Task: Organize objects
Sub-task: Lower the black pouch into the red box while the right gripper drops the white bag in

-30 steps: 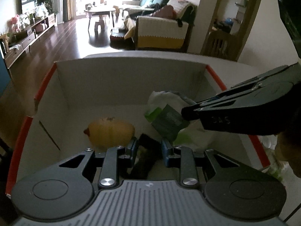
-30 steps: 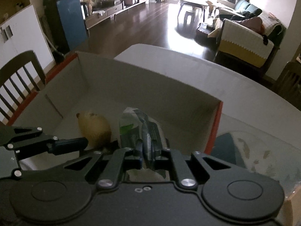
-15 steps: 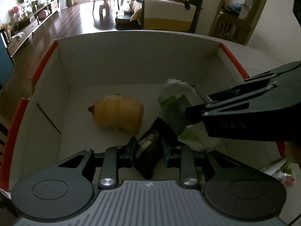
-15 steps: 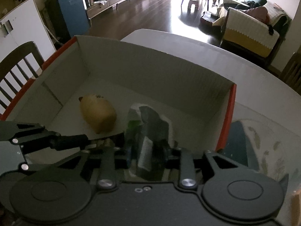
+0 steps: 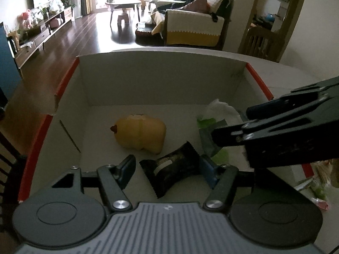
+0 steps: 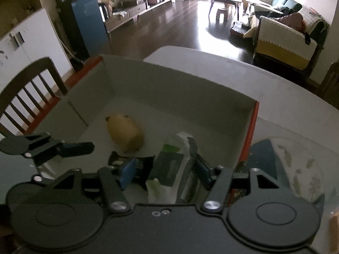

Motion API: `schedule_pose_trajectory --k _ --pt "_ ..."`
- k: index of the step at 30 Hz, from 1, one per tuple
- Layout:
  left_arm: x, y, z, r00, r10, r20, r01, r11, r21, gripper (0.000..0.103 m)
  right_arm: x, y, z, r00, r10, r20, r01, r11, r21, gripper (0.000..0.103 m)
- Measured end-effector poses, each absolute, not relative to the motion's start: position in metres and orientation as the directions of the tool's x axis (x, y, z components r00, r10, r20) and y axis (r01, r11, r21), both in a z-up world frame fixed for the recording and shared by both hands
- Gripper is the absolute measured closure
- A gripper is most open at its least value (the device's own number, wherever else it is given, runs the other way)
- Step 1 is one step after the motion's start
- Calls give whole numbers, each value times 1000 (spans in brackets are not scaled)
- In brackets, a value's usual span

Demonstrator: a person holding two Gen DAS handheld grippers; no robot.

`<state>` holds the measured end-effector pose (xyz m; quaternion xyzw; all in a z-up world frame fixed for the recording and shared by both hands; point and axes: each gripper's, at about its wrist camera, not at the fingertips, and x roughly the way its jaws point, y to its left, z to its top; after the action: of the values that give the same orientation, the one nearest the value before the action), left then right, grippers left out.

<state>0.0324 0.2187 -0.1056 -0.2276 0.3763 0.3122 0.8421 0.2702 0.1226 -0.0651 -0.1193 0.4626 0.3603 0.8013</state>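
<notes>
Your left gripper (image 5: pixel 167 167) is spread wide over the white cardboard box with red-edged flaps (image 5: pixel 161 80), the dark crinkle-edged packet (image 5: pixel 173 169) lying loose between its fingers near the box's near wall. Your right gripper (image 6: pixel 164 169) is spread too, around the green-and-white plastic wrapper (image 6: pixel 171 167) by the right wall. The yellow duck-shaped plush toy (image 5: pixel 139 135) lies mid-floor.
</notes>
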Motion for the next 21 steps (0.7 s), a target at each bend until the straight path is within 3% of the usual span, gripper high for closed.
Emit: schedule_pose_trajectory --k 17,21 --pt "16 188 -63 558 416 -718 -701 699 -139 37 233 88 -17 355 558 -750 -714 680 167 32" --pt "19 175 -56 556 434 -709 -709 692 -132 30 226 72 -11 363 568 -739 -717 676 168 30"
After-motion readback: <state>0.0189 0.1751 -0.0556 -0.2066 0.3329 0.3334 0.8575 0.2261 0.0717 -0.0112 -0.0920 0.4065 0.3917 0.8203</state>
